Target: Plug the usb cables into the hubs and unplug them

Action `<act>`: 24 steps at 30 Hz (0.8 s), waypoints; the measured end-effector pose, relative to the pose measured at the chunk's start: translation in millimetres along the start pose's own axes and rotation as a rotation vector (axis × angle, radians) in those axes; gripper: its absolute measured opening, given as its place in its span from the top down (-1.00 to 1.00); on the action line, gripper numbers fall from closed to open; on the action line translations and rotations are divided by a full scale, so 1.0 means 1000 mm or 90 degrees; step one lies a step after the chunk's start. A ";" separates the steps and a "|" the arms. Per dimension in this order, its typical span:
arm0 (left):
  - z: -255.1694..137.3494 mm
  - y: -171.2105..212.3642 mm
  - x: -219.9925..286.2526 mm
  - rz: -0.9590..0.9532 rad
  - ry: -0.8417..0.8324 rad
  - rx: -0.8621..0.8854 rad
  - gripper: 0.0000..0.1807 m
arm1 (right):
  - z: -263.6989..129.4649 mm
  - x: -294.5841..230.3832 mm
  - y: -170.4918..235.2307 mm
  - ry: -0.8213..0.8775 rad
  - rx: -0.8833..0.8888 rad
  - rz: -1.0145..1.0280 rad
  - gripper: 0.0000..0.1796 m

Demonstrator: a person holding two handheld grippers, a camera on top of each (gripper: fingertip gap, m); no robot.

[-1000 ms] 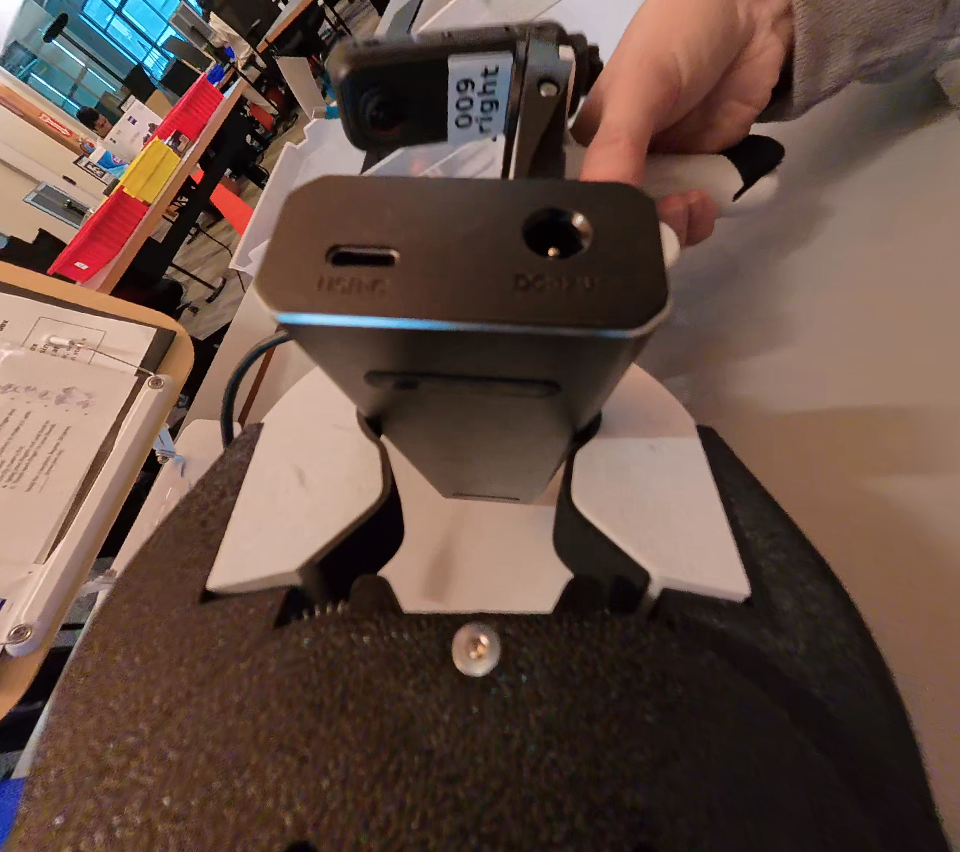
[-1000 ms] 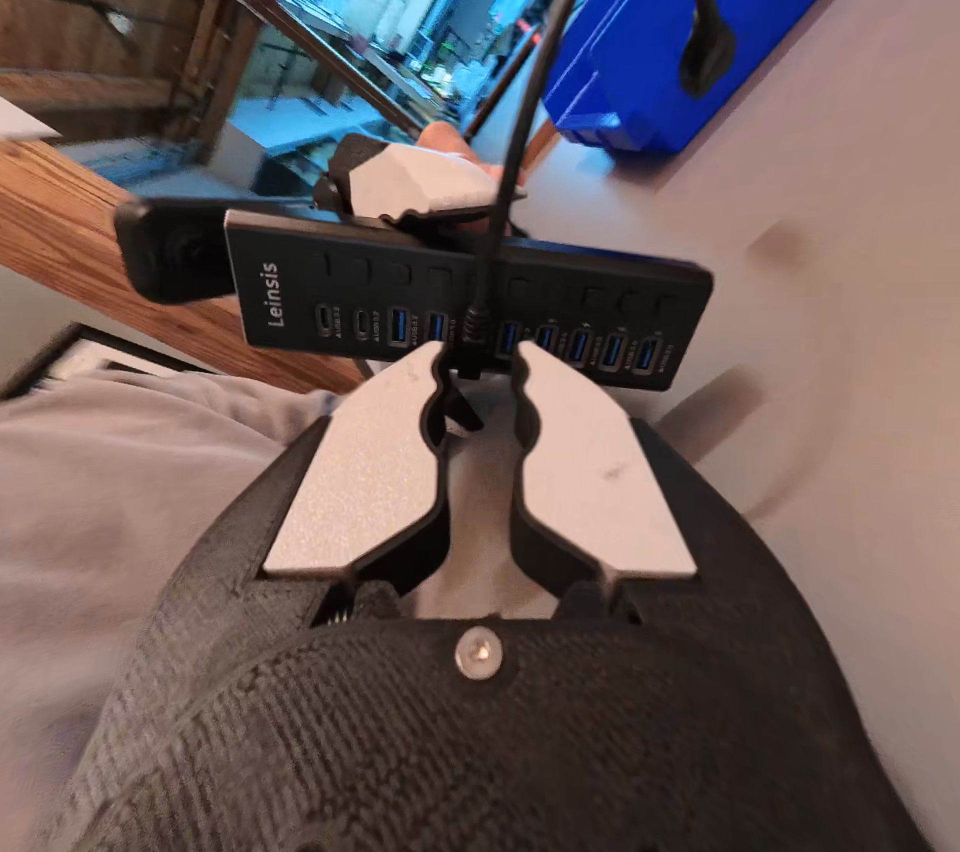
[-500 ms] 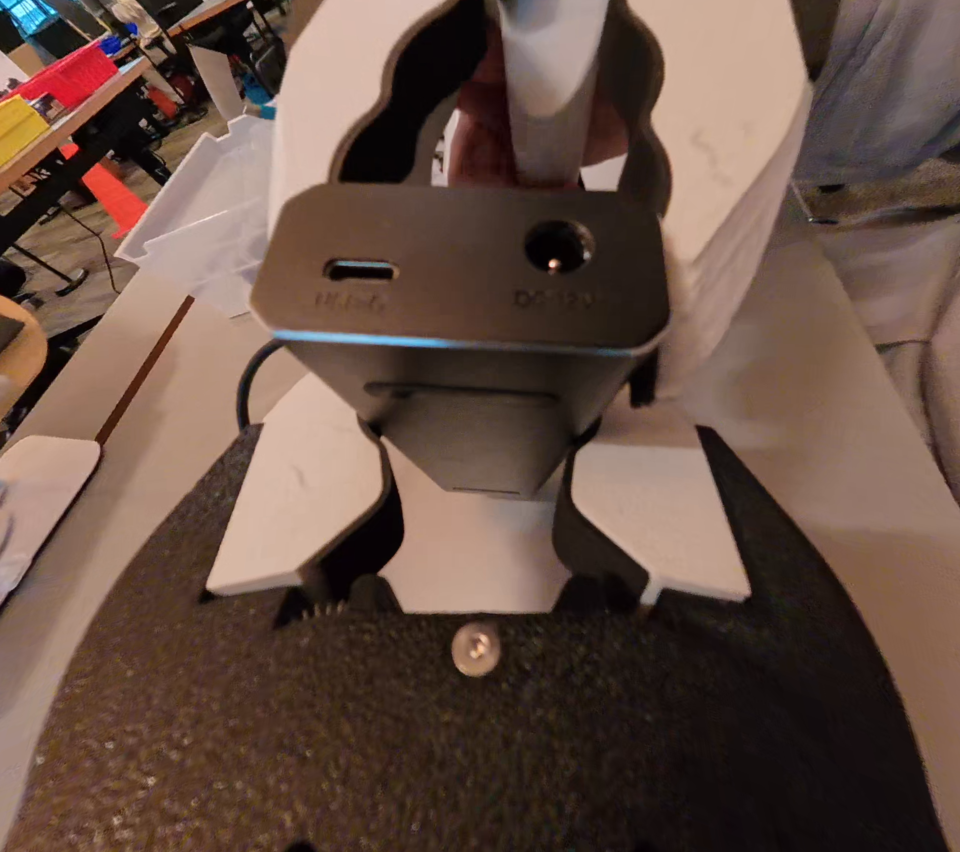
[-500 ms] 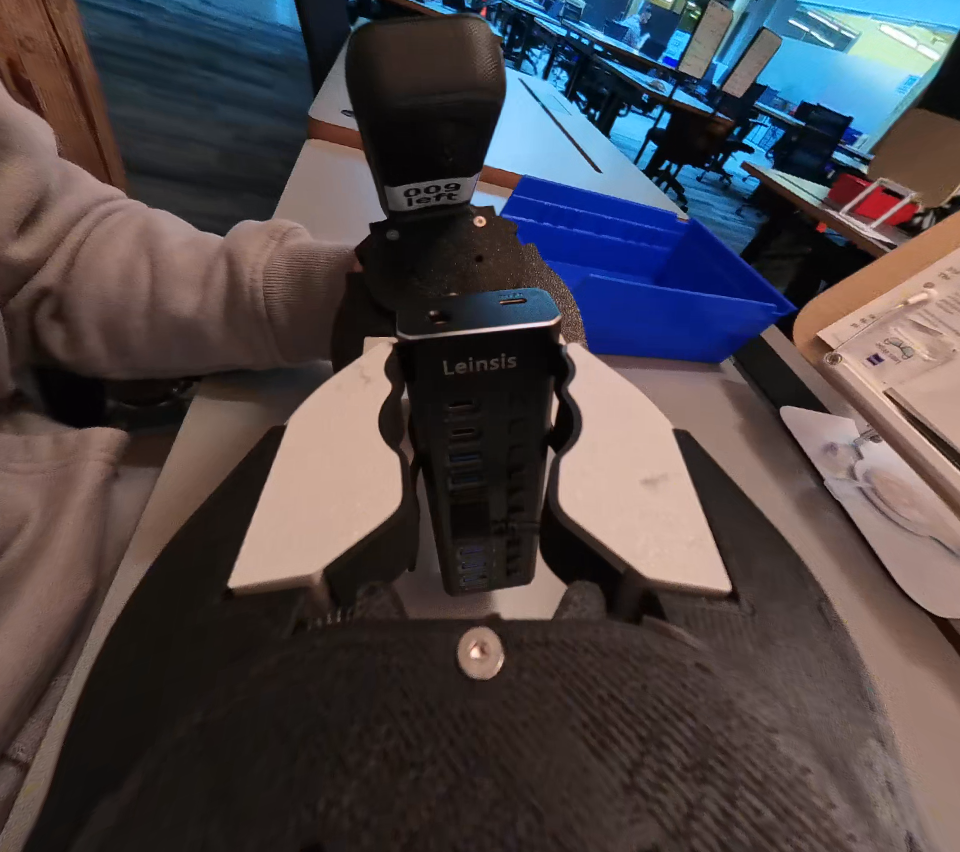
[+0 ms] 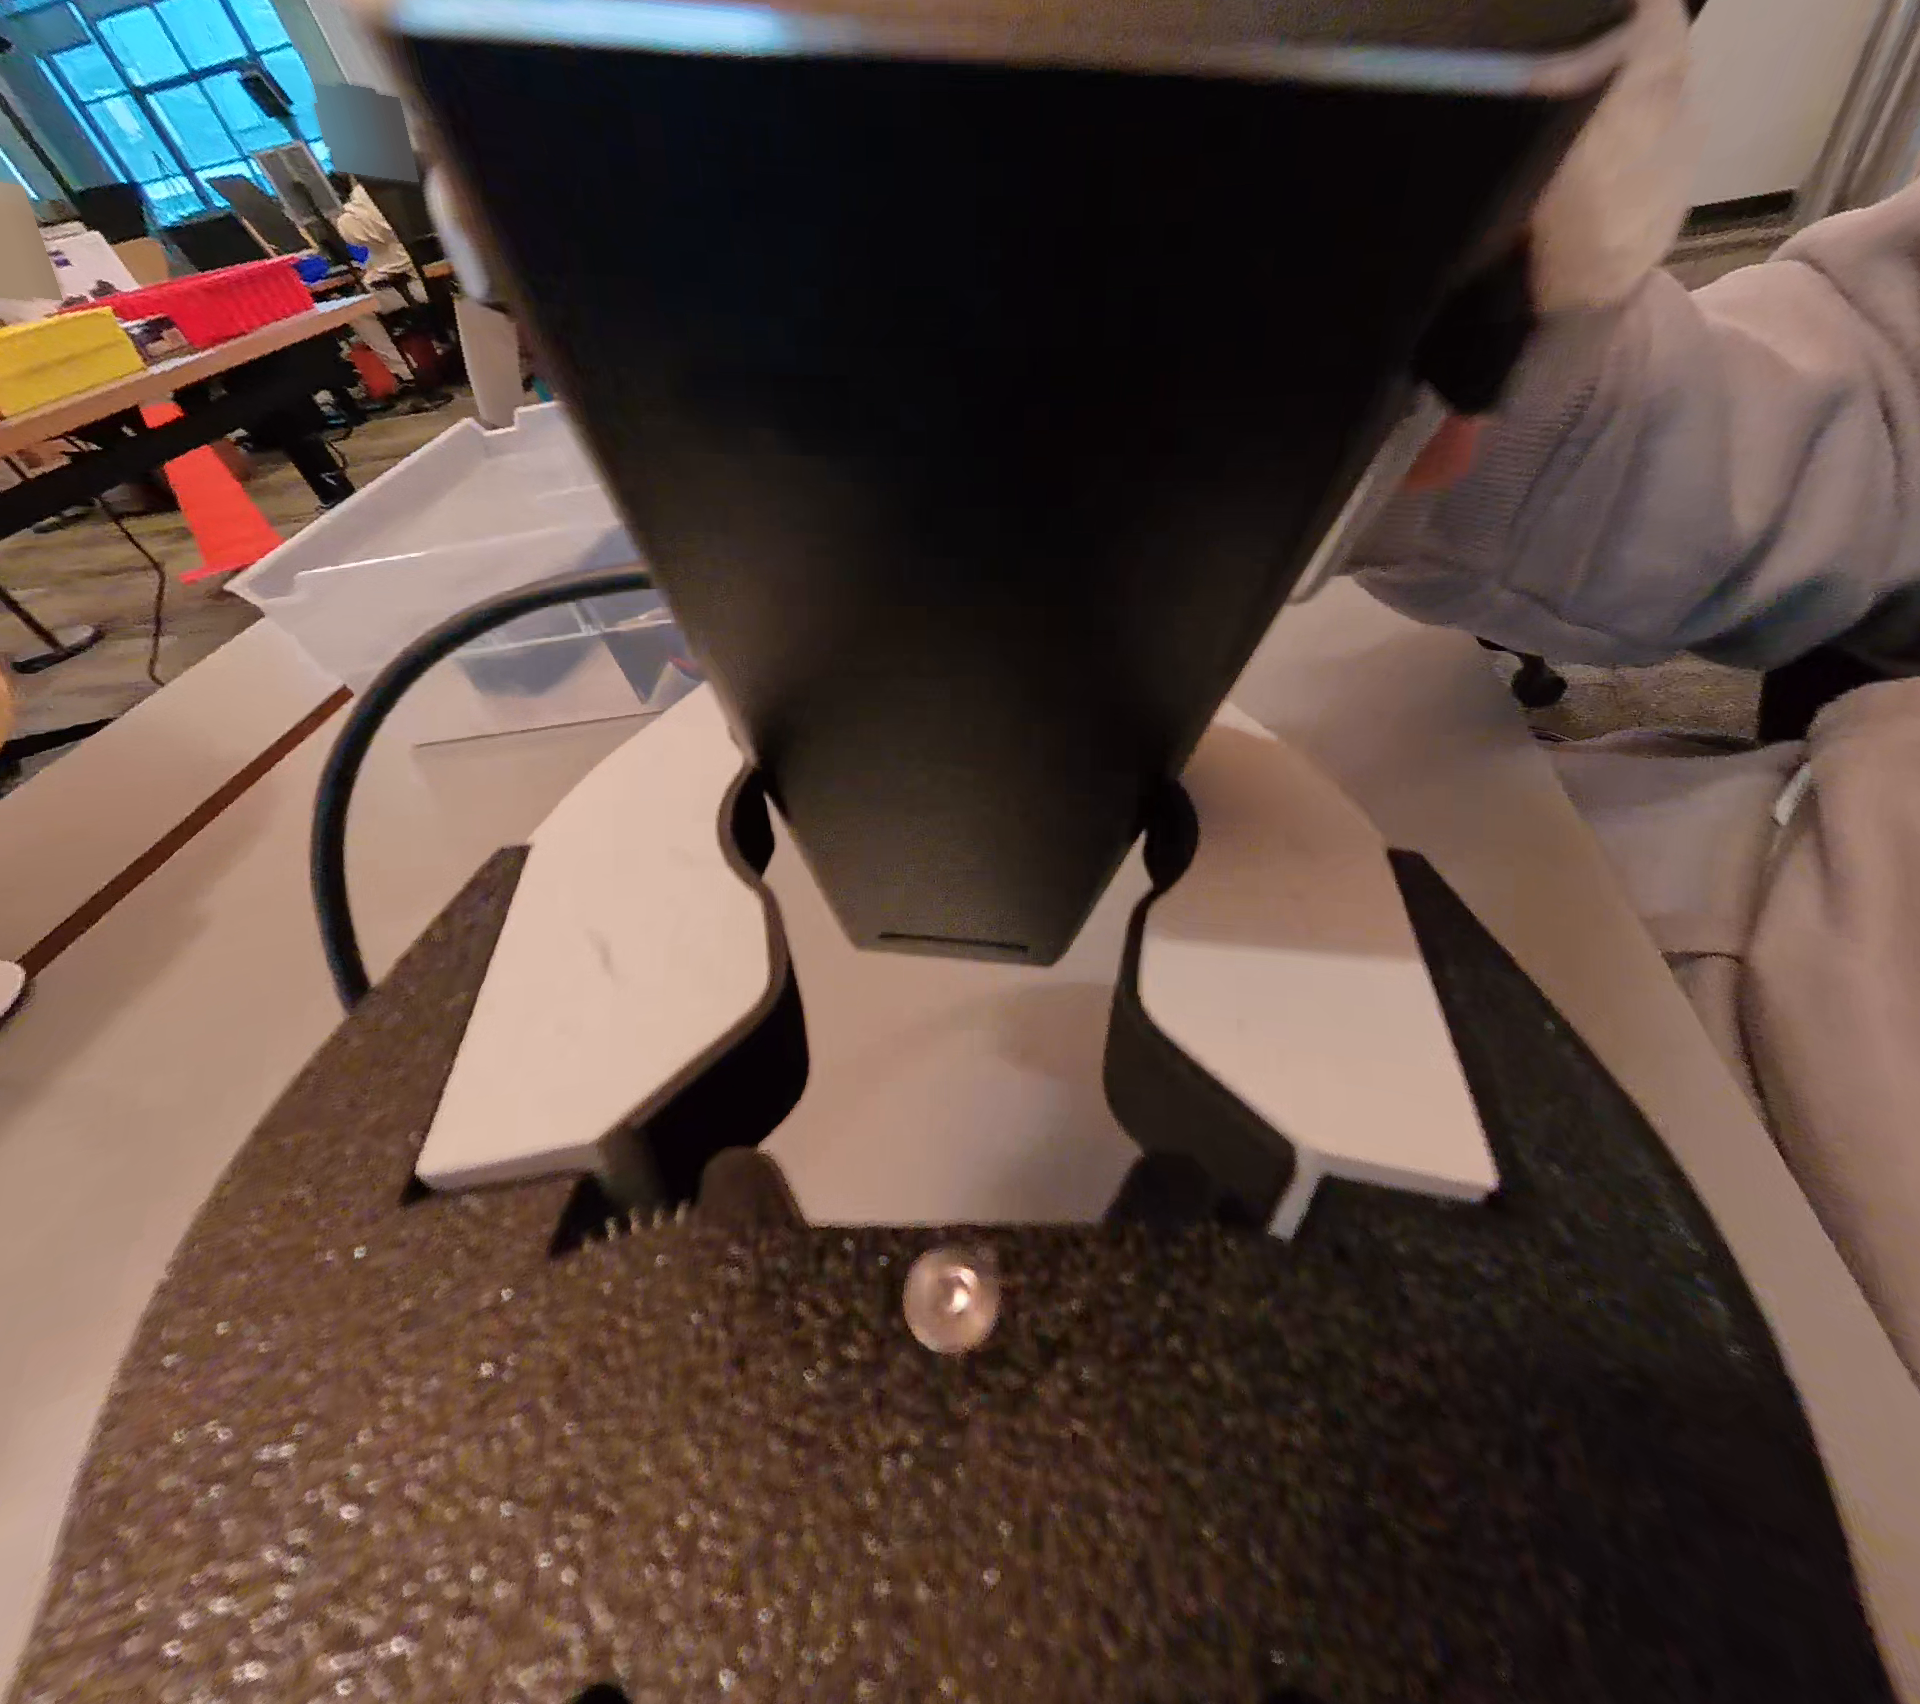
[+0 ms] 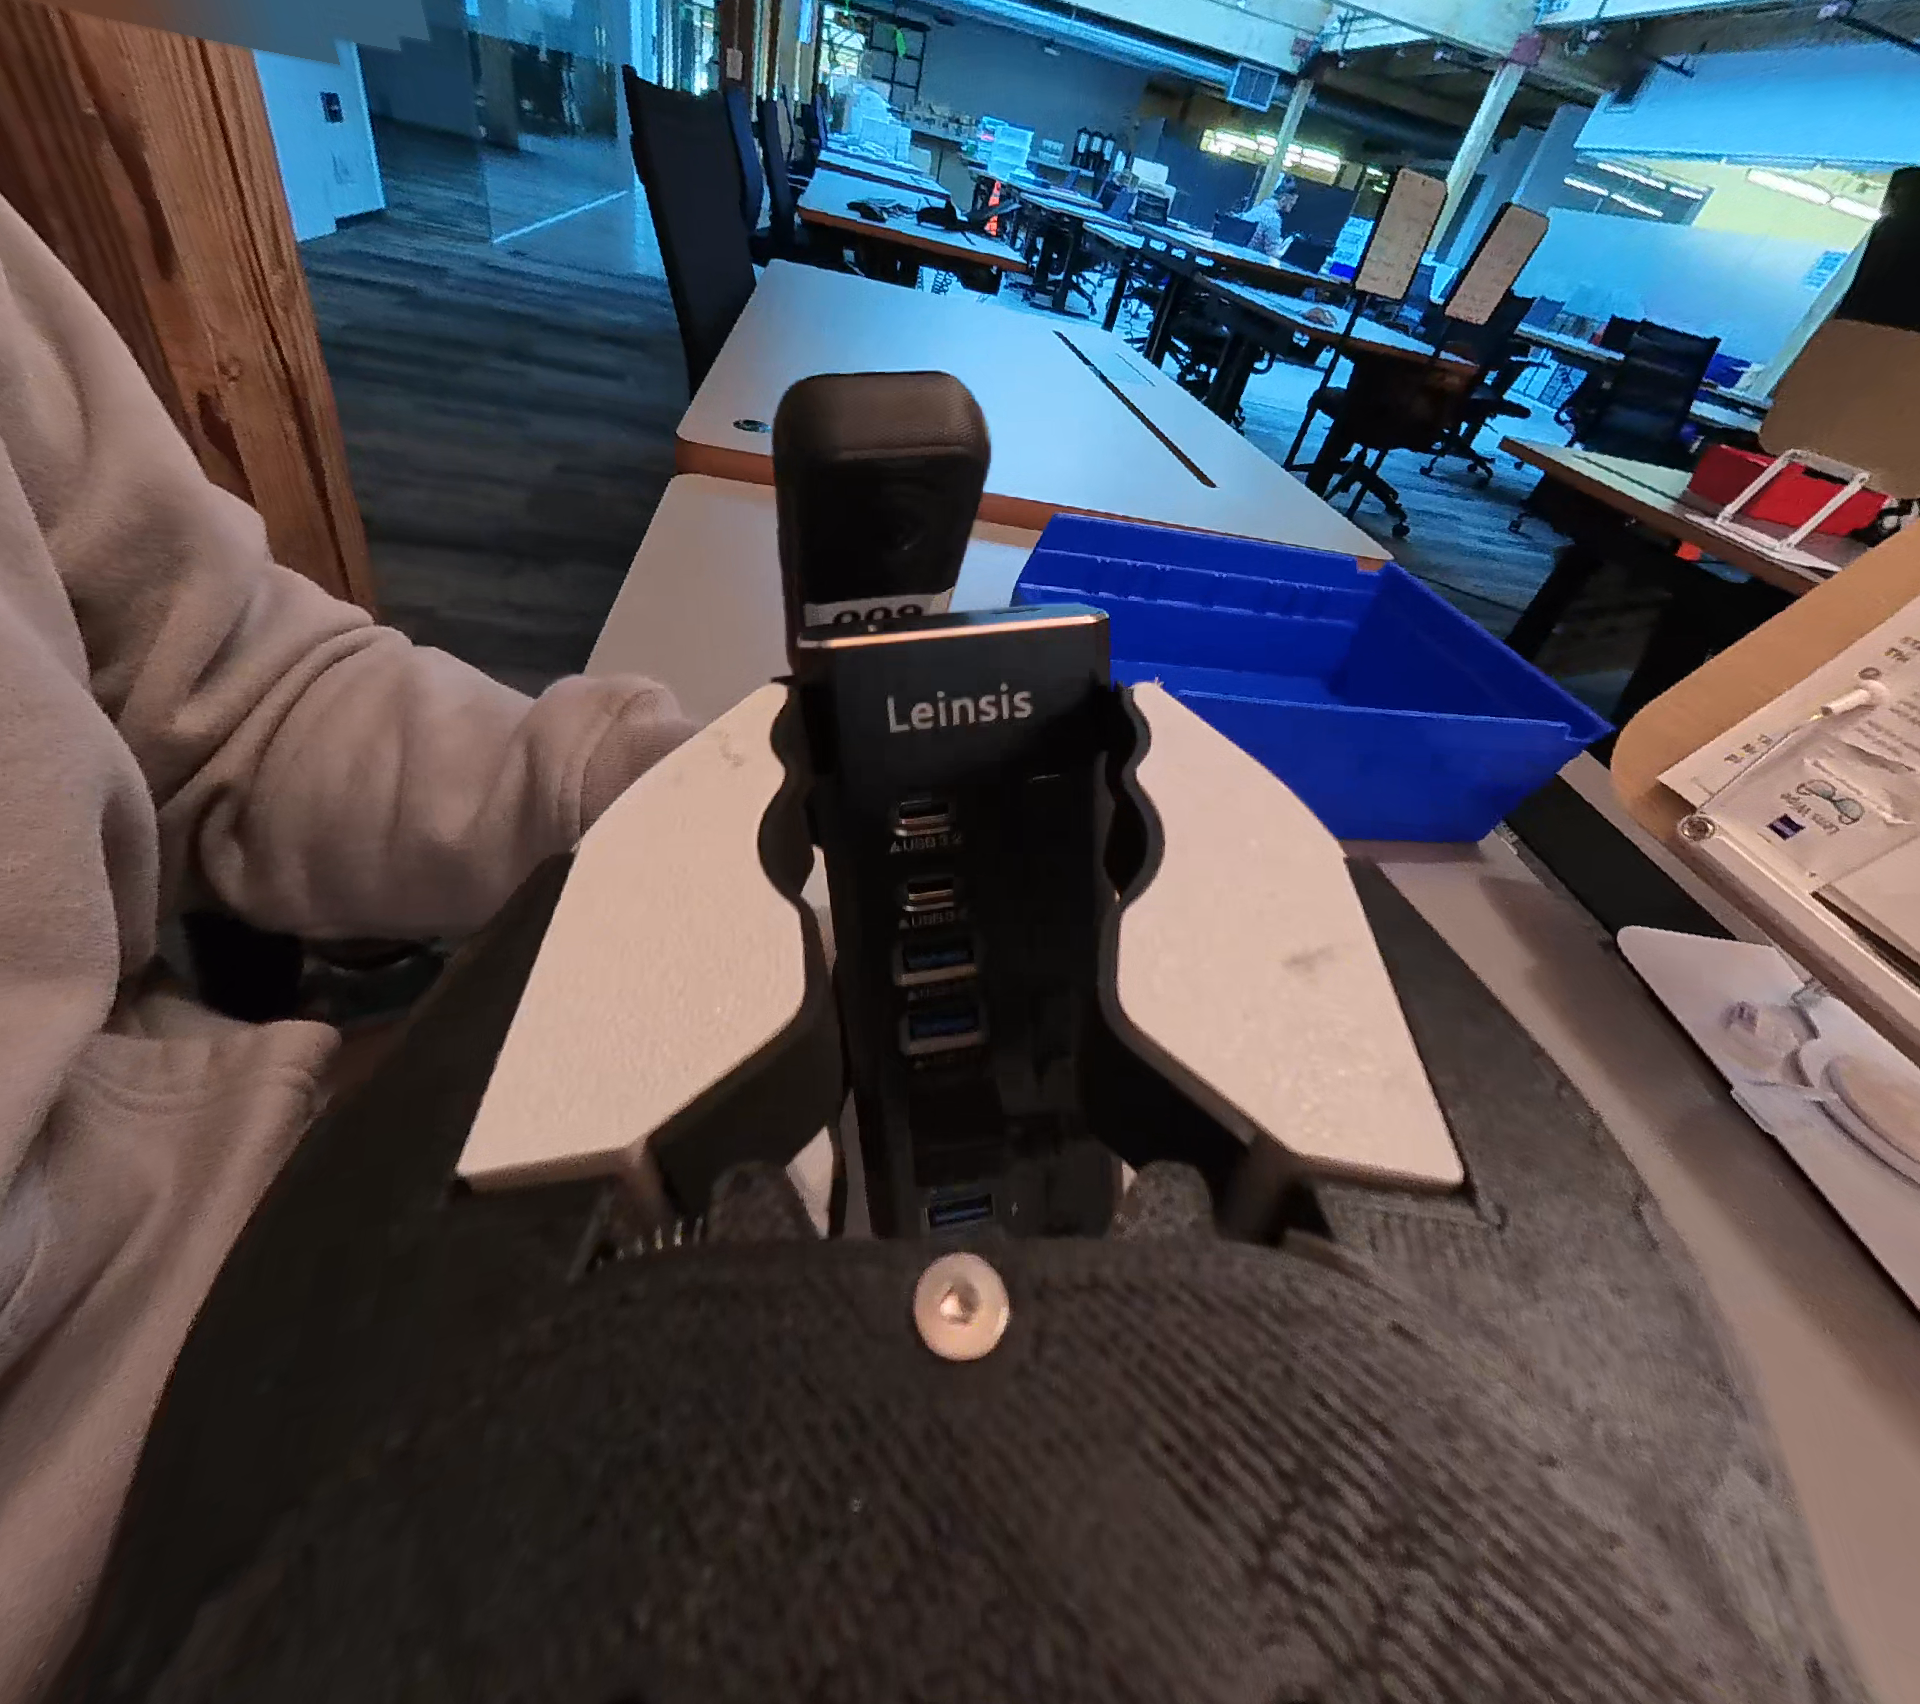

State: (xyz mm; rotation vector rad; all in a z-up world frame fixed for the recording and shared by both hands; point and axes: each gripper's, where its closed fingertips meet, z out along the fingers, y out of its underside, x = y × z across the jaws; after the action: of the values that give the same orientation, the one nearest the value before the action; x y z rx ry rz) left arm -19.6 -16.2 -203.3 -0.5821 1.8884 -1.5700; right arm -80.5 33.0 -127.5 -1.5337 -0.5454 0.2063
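A black multi-port USB hub (image 6: 961, 833) stands between my two grippers. The right wrist view shows its port face. The left wrist view shows its dark back (image 5: 966, 366) and, at the top, its end with a small port and a round jack. My left gripper (image 5: 956, 781) is shut on its lower part. My right gripper (image 6: 958, 698) is shut on its sides, and one white finger (image 5: 1600, 127) shows beside the hub's top. A black cable (image 5: 332, 823) loops at the left, its plug end hidden. The left gripper's camera (image 6: 883, 501) rises behind the hub.
A blue bin (image 6: 1351, 688) sits on the white table (image 6: 707, 574) behind the hub. A clipboard with papers (image 6: 1787, 781) and a white packet (image 6: 1818, 1052) lie on the right. A clear plastic tray (image 5: 447, 574) is at the far left. A person's grey sleeve (image 5: 1662, 459) is close by.
My right gripper let go of the cable plug, swung round and closed on the hub's sides. The hub has tilted up and come closer to the left camera.
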 end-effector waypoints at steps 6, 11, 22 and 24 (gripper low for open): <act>0.003 0.002 -0.002 0.022 -0.017 -0.004 0.23 | -0.013 0.003 0.005 0.010 -0.022 -0.016 0.38; 0.004 0.007 -0.001 0.021 -0.008 -0.021 0.24 | -0.020 0.005 0.007 0.026 -0.045 -0.020 0.38; -0.010 0.010 -0.025 -0.044 -0.057 -0.018 0.24 | -0.054 0.047 0.046 0.176 -0.052 0.233 0.45; -0.011 0.010 -0.027 -0.025 -0.069 -0.017 0.24 | -0.051 0.044 0.063 0.124 -0.041 0.385 0.49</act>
State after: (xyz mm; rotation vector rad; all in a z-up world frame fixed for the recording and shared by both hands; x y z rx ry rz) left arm -7.7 12.0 -206.7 -0.7054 1.8303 -1.5077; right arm -6.6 11.0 -177.0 -1.7273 0.0794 0.4979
